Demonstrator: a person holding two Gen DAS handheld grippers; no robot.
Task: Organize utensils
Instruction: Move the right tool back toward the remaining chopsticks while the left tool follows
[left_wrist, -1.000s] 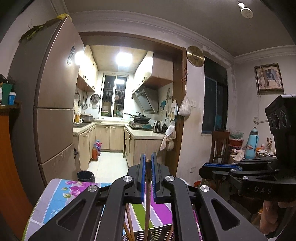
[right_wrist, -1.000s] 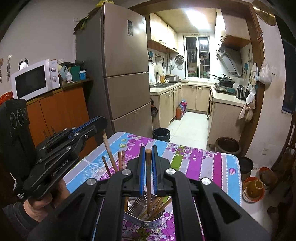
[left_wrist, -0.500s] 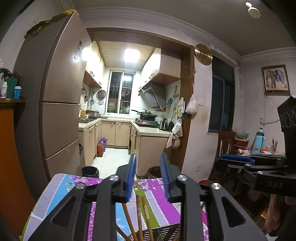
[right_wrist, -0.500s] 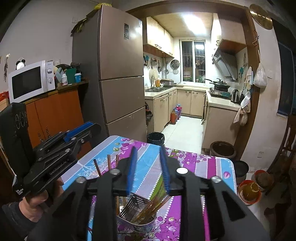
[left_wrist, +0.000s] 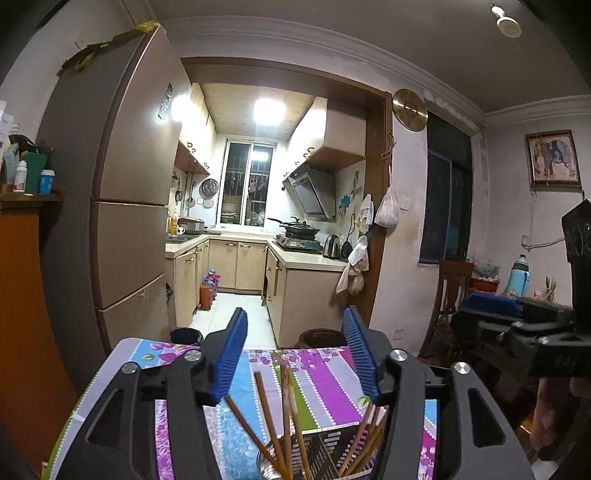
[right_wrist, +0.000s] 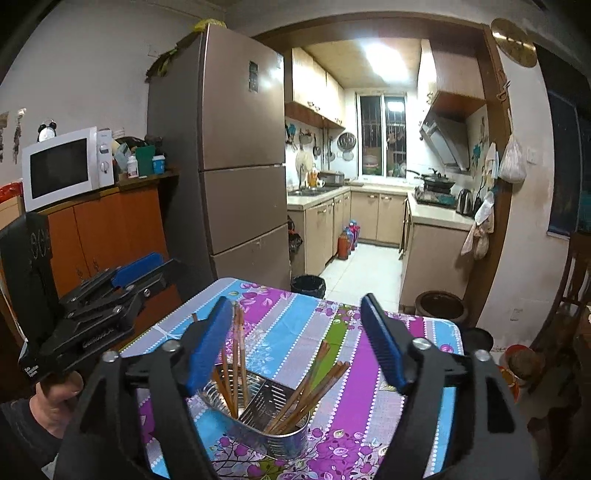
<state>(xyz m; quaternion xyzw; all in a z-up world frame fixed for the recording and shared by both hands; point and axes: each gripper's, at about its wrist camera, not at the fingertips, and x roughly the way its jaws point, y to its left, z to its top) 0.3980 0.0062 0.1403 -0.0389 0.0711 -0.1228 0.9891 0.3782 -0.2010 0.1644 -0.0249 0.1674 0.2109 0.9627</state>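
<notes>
A round metal utensil holder (right_wrist: 258, 424) with a perforated divider stands on the striped flowered tablecloth (right_wrist: 291, 325). Several wooden chopsticks (right_wrist: 236, 362) stand in its left compartment and several more (right_wrist: 314, 384) lean in its right one. My right gripper (right_wrist: 295, 332) is open and empty above the holder. My left gripper (left_wrist: 295, 343) is open and empty above the same holder (left_wrist: 332, 446), with chopsticks (left_wrist: 284, 413) standing below it. The left gripper also shows in the right wrist view (right_wrist: 122, 291), and the right gripper in the left wrist view (left_wrist: 517, 317).
A tall fridge (right_wrist: 229, 166) and an orange cabinet (right_wrist: 107, 229) with a microwave (right_wrist: 62, 166) stand to the left. A black bin (right_wrist: 308, 286) and a dark pot (right_wrist: 439, 304) stand on the floor beyond the table. A chair (left_wrist: 454, 291) stands right.
Both grippers were each shut on a chopstick above the holder; both have opened wide and the chopsticks now stand in the holder. Both grippers have lifted a little.
</notes>
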